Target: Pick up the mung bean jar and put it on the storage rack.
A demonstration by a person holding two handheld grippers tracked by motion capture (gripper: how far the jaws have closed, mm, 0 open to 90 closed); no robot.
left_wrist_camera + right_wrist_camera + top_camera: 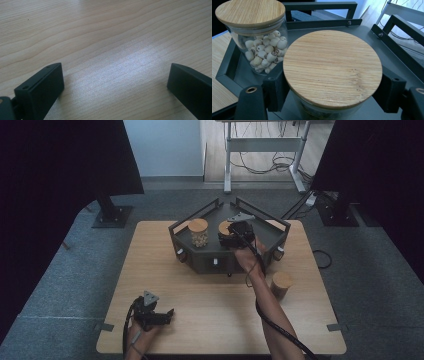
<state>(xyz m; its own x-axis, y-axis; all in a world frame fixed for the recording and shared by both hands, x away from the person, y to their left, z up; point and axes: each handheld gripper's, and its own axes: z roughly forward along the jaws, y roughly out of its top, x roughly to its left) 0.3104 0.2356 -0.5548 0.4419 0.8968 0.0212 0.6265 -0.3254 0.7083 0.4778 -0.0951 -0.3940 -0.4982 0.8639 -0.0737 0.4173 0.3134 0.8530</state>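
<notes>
Bamboo lids top all three glass jars on my worktop (pixel 150 270): two stand on the dark metal tray (pixel 272 237) at the far side, one stands on the bare wood to the right of it. My right hand-held gripper (pixel 332 90) is clamped on the jar (pixel 332 68) at the middle of the tray, its two black jaws pressed against the glass just below the round lid, one on either side. In the high view the same right hand-held gripper (pixel 231 239) sits over the tray with my forearm reaching in from the bottom edge and its cable trailing back along the arm.

Just beside the held jar stands the second jar (pixel 263 37), upright and close to the tray's left rail; through its glass I count many small pale, round pieces, too many to number. From above, this second jar (pixel 198 232) stands left of the one I grip. The third jar (pixel 281 285) stands alone on the wood, near the tray's right front corner and close to my right forearm; I cannot tell what is inside.

My left hand-held gripper (pixel 113 82) rests low over bare pale wood at the near left of the worktop, jaws wide apart with nothing between them. From above, the left hand-held gripper (pixel 167 315) lies well apart from the tray.

No label, brand or writing can be read on any jar, lid or tray.
</notes>
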